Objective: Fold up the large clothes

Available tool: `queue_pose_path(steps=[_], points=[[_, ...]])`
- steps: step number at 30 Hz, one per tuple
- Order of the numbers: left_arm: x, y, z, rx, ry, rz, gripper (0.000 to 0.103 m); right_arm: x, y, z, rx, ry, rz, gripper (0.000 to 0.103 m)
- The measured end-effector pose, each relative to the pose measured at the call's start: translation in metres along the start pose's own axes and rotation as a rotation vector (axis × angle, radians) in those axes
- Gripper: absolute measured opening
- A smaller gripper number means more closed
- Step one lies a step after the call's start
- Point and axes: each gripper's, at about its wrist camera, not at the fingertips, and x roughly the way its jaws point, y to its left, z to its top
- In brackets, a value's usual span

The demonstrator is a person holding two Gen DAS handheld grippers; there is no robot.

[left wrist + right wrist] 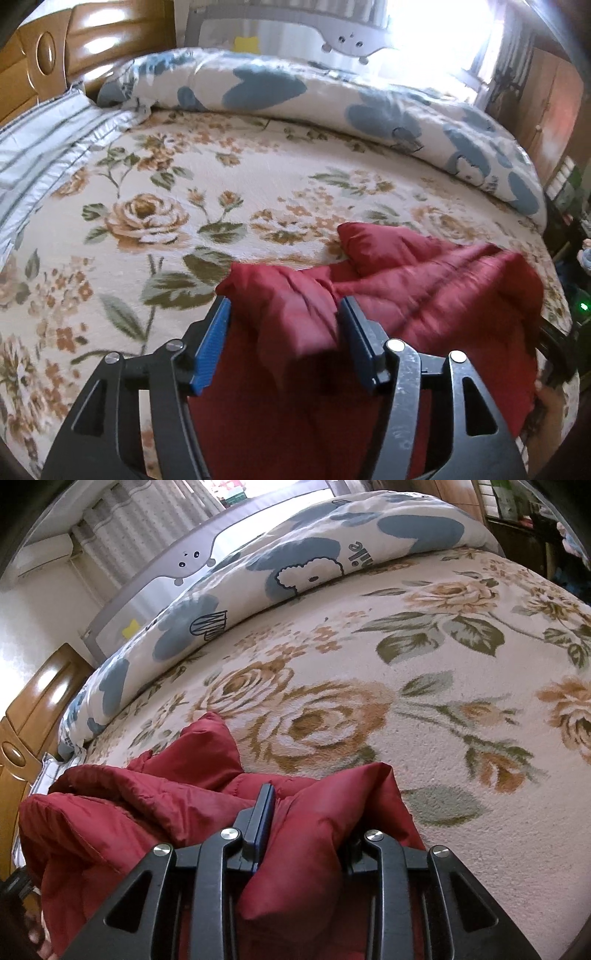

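Note:
A dark red padded jacket (424, 280) lies bunched on the floral bedspread (192, 206) near the bed's front edge. My left gripper (284, 314) has a thick fold of the jacket between its blue-padded fingers (212, 343); the jaws stand fairly wide with fabric filling the gap. In the right wrist view the same jacket (147, 805) spreads to the left, and my right gripper (310, 812) has another thick fold between its jaws. Its right finger is hidden under the fabric.
A rolled white duvet with blue shapes (295, 92) lies along the far side of the bed, also in the right wrist view (280, 572). A striped pillow (40, 147) and wooden headboard (48, 51) are at one end. A grey bed rail (155, 587) stands behind the duvet.

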Motion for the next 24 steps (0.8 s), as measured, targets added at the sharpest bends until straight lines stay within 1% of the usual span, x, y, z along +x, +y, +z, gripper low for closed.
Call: queue_pose_path(steps=[2, 4, 7, 8, 9, 11, 13, 15, 17, 18, 19, 20, 22, 24], points=[[-0.017, -0.004, -0.008, 0.019, -0.025, -0.007, 0.06, 0.001, 0.0, 0.001, 0.001, 0.003, -0.003, 0.029], [-0.029, -0.013, -0.017, 0.046, -0.032, -0.038, 0.06, 0.002, 0.0, 0.002, 0.006, 0.004, -0.003, 0.03], [-0.035, -0.032, -0.031, 0.095, -0.014, -0.089, 0.06, 0.002, 0.0, 0.001, 0.004, 0.003, -0.006, 0.03], [-0.034, -0.038, -0.034, 0.113, -0.003, -0.088, 0.06, 0.002, 0.0, 0.001, 0.003, 0.003, -0.006, 0.03], [-0.032, -0.044, -0.037, 0.133, 0.009, -0.069, 0.061, 0.002, 0.0, 0.001, 0.002, 0.004, -0.006, 0.03], [-0.018, -0.059, -0.047, 0.179, 0.046, 0.013, 0.063, 0.002, 0.0, 0.001, 0.005, 0.004, -0.005, 0.03], [-0.004, -0.063, -0.054, 0.193, 0.071, 0.046, 0.063, -0.001, 0.001, 0.001, 0.006, 0.003, -0.005, 0.032], [0.008, -0.062, -0.056, 0.193, 0.074, 0.079, 0.065, -0.007, 0.001, 0.003, 0.016, -0.003, 0.006, 0.038], [0.015, -0.059, -0.055, 0.187, 0.073, 0.092, 0.072, -0.026, 0.001, 0.005, 0.038, -0.025, 0.043, 0.048], [0.017, -0.057, -0.055, 0.182, 0.072, 0.092, 0.072, -0.038, 0.001, 0.005, 0.047, -0.039, 0.064, 0.051], [0.02, -0.056, -0.053, 0.183, 0.07, 0.1, 0.074, -0.051, 0.001, 0.004, 0.054, -0.06, 0.085, 0.056], [0.021, -0.057, -0.054, 0.186, 0.066, 0.107, 0.075, -0.065, 0.001, 0.003, 0.054, -0.082, 0.099, 0.064], [0.023, -0.059, -0.054, 0.192, 0.059, 0.121, 0.076, -0.092, 0.008, -0.006, 0.018, -0.128, 0.109, 0.075], [0.024, -0.061, -0.055, 0.196, 0.057, 0.129, 0.076, -0.105, 0.019, -0.014, -0.054, -0.119, 0.115, 0.075]])
